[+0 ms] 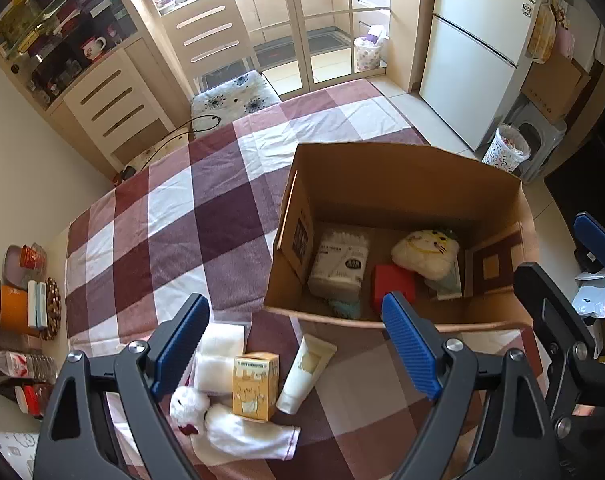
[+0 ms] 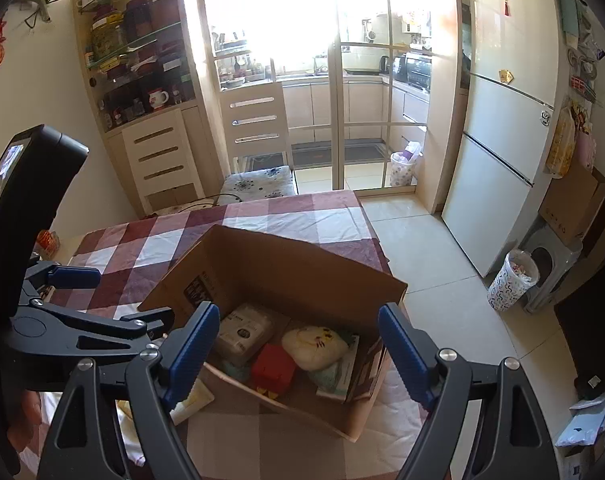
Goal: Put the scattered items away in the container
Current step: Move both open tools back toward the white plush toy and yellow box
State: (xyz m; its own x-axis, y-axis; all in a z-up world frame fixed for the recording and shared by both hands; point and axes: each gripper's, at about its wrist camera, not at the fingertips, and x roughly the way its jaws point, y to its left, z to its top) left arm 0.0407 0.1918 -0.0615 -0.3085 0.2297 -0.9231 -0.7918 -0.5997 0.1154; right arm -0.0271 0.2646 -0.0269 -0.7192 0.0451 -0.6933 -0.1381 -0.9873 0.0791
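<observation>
Checked tablecloth (image 1: 174,208) carried box (image 1: 402,184) and near-edge tube (image 1: 304,374); both tongs gaped empty, so a careless reach could knock tube floorward

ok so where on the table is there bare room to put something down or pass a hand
The checked tablecloth is bare left of and behind the cardboard box, out to the far edge by the chair. It is crowded at the near edge: yellow carton, cream tube, white cloths and plush toy lie close together by the box's front wall.
</observation>
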